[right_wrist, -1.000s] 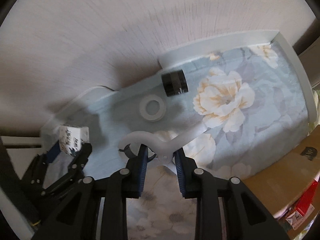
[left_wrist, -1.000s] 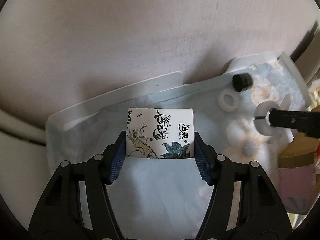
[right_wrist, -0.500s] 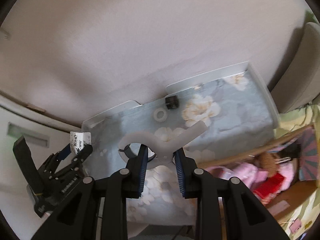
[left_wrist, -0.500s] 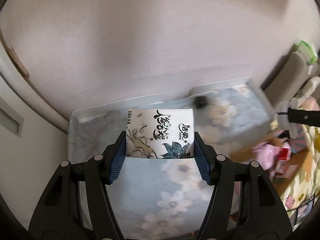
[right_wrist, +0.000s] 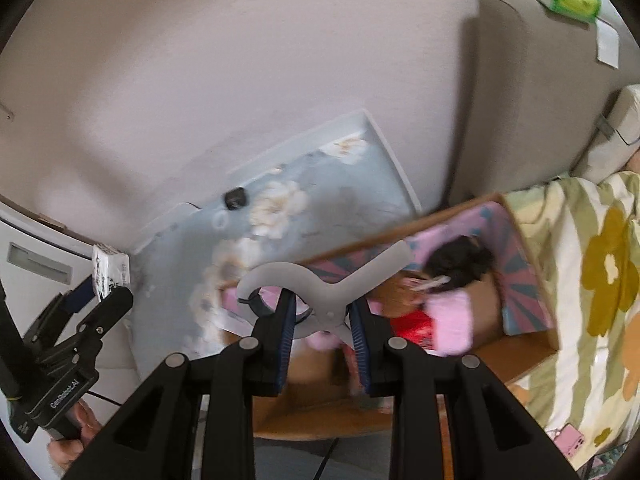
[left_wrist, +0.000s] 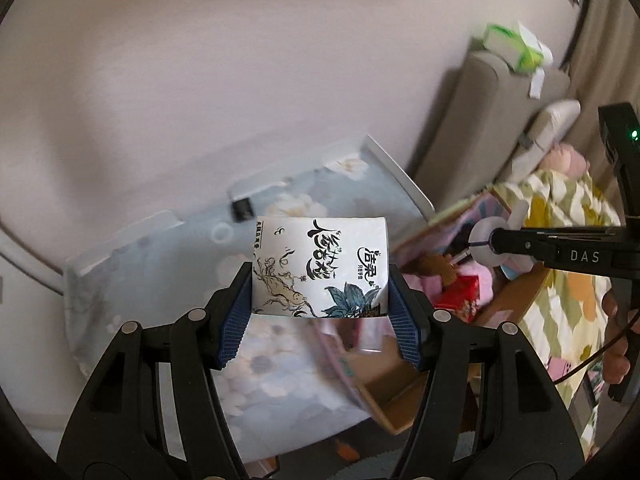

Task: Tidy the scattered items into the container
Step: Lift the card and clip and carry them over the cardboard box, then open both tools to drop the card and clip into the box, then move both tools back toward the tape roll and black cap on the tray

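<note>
- Glossy printed paper wraps the squarish tissue pack, clamped between the left gripper's ribbed blue pads.
- The right gripper pinches a smooth white plastic clip.
- The brown cardboard box lies at three o'clock of the floral tabletop.

The left gripper, black with blue ribbed pads, points steeply down, its jaws about half apart and clamped on a printed white tissue pack. The right gripper tilts down, jaws nearly together, pinching a white plastic clamp.
</note>
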A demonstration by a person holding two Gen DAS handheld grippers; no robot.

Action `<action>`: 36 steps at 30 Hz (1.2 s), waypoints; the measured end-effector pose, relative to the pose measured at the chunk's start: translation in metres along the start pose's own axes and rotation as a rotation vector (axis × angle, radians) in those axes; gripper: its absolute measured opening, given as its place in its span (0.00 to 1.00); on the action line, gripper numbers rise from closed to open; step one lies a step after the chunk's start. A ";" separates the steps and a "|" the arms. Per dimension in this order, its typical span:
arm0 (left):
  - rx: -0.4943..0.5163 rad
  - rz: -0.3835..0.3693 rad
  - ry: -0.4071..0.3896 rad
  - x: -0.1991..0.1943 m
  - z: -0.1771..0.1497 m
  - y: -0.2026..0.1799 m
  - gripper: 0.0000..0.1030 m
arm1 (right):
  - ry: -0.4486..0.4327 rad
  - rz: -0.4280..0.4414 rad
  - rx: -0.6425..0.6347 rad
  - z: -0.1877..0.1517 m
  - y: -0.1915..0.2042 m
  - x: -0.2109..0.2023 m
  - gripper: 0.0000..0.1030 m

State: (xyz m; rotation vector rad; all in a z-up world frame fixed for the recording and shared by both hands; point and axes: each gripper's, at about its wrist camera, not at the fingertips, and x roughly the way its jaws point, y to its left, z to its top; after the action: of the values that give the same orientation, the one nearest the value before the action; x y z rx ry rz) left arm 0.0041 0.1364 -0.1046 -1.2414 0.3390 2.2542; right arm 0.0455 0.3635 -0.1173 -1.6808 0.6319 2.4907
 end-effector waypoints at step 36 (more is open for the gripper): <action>-0.131 0.083 0.107 0.006 -0.033 0.039 0.97 | -0.115 0.051 -0.146 -0.028 -0.035 -0.010 0.62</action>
State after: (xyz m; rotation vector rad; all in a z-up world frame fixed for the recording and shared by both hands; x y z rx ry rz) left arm 0.0028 0.0911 -0.1294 -1.4437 0.2908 2.3167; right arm 0.0835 0.3865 -0.1269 -1.5699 0.4997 2.7065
